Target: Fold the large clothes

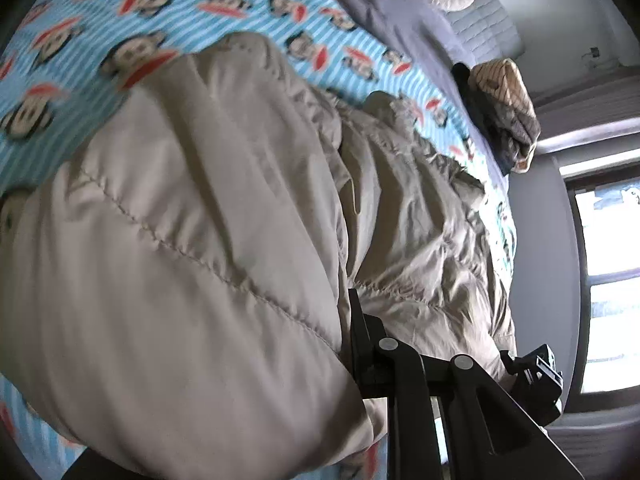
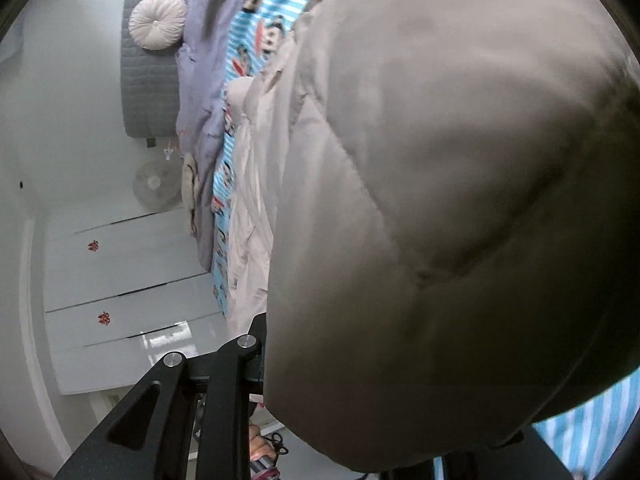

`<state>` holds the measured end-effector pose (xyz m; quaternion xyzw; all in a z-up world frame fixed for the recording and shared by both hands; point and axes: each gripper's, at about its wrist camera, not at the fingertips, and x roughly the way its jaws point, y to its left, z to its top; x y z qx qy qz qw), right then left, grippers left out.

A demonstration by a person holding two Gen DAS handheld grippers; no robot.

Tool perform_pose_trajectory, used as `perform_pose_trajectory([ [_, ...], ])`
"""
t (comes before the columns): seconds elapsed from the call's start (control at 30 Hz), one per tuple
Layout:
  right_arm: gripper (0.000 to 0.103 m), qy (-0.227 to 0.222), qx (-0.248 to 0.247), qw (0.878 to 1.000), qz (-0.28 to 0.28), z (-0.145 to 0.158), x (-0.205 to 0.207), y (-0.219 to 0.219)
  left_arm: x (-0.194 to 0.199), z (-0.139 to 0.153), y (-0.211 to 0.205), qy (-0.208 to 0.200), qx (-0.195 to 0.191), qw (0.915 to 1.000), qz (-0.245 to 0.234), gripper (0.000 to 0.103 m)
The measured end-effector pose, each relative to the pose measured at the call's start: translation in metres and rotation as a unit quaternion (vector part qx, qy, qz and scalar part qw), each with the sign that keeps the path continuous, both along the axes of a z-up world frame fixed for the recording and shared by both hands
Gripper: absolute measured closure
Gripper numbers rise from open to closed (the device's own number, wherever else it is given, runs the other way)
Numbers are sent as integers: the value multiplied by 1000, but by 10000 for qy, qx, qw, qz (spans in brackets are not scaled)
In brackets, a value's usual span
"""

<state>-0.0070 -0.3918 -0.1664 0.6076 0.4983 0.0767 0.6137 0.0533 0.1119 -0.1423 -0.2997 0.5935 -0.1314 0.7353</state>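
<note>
- A beige quilted puffer jacket (image 1: 192, 240) lies on a bed covered by a blue striped blanket printed with cartoon monkey faces (image 1: 132, 12). It is the large garment to be folded.
- In the left wrist view, the jacket's long axis runs from the near lower left corner away toward the upper right, where its crumpled far end nears the bed's edge.
- The left gripper (image 1: 436, 364) sits at the jacket's near edge. One dark finger (image 1: 358, 328) presses against the padded fabric, and a thick fold bulges over it on the left.
- The other left finger (image 1: 538, 372) stands apart to the right. Fabric lies between the two, but whether they are clamped on it cannot be told.
- In the right wrist view, a puffy lobe of the same jacket (image 2: 440, 208) fills most of the picture, draped right against the right gripper (image 2: 360, 400).
- Only the right gripper's black linkage arms show. Its fingertips are hidden under the fabric, so its grip cannot be told either.
- Judging from both views, the two grippers are at the same near end of the jacket, neither clearly closer, and the next fold would carry that end along the long axis toward the far end.
- Hard to make out: the jacket's sleeves, collar and hem.
- Past the jacket lie a grey duvet (image 1: 392, 12), a round white cushion (image 2: 158, 20) and a small pile of folded clothes (image 1: 504, 116).
</note>
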Motion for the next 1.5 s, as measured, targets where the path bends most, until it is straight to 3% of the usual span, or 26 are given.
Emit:
perform_pose_trajectory([
  [0.13,78,261,55,9996,45,-10,-28,4,-22,-19,5,286,116,9995,-100,78],
  [0.17,77,344,42,9994,26,-14,-30,5,-24,-28,5,445,223,9987,-93,74],
  [0.23,75,533,13,9986,-33,-23,-26,3,-24,-39,6,713,481,9963,-47,56],
  [0.27,71,646,11,9979,-49,-27,-25,2,-24,-40,6,781,622,9950,-41,54],
  [0.4,57,901,-168,9956,176,-17,-22,-6,-25,-18,7,612,1027,9921,-368,54],
  [0.7,56,538,-822,9860,1344,40,-18,-15,-33,32,16,133,1760,9793,-991,54],
  [0.77,56,433,-837,9817,1658,48,-19,-14,-30,37,22,152,1831,9779,-993,54],
  [0.87,56,309,-888,9748,2021,59,-76,0,-38,39,28,205,1963,9758,-941,54],
  [0.97,56,3,-629,9732,2212,71,-65,11,-43,41,34,273,2111,9739,-785,54],
  [1.03,56,-186,-775,9693,2325,80,-61,15,-45,46,35,177,2307,9707,-644,54],
  [1.23,56,118,-1177,9697,2137,59,-24,27,-36,49,23,16,2447,9689,-369,54],
  [1.5,57,572,-1423,9612,2293,29,-11,39,-38,12,8,574,2900,9547,-342,54],
])
